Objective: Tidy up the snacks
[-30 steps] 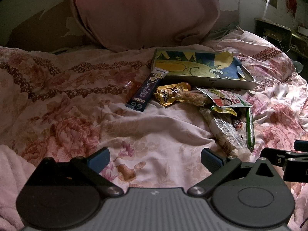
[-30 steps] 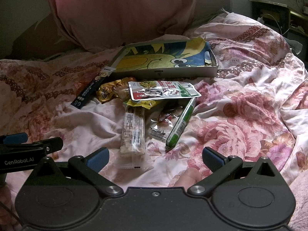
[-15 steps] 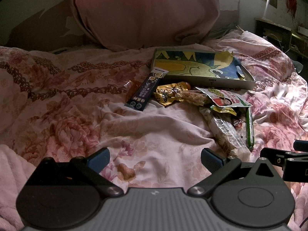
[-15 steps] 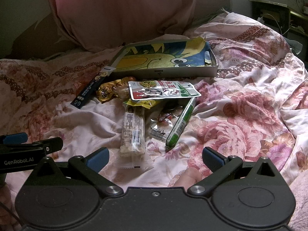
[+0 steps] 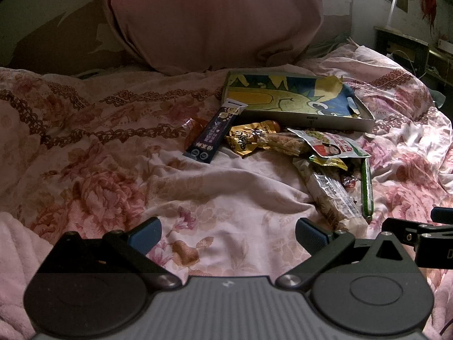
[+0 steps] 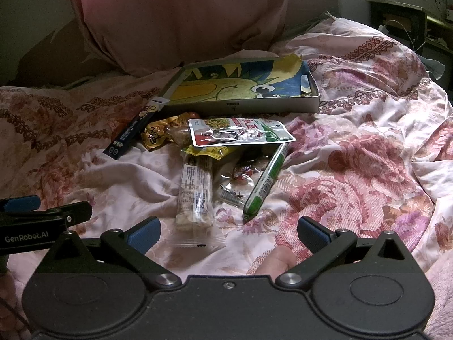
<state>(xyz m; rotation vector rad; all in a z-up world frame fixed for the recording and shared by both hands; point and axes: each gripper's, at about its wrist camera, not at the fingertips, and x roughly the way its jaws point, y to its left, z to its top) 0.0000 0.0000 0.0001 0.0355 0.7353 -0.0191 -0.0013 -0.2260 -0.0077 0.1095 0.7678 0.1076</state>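
Note:
Several snacks lie in a heap on the floral bedspread in front of a shallow grey tray [image 6: 283,107] with a cartoon dinosaur lining [image 5: 365,117]. Among them are a dark blue stick pack [image 5: 212,138] [image 6: 133,129], a gold wrapper [image 5: 246,140] [image 6: 157,136], a white pouch with red and green print [image 6: 240,133] [image 5: 334,147], a clear-wrapped cereal bar [image 6: 195,195] [image 5: 334,198] and a green sausage stick [image 6: 266,181] [image 5: 367,189]. My left gripper [image 5: 228,233] is open and empty, low over bare bedspread. My right gripper [image 6: 228,233] is open and empty, just short of the cereal bar.
A big pink pillow [image 5: 212,19] leans up behind the tray. Rumpled floral bedding [image 6: 354,170] spreads to both sides. A dark desk [image 6: 396,14] stands at the far right by the wall. Each gripper shows at the edge of the other's view.

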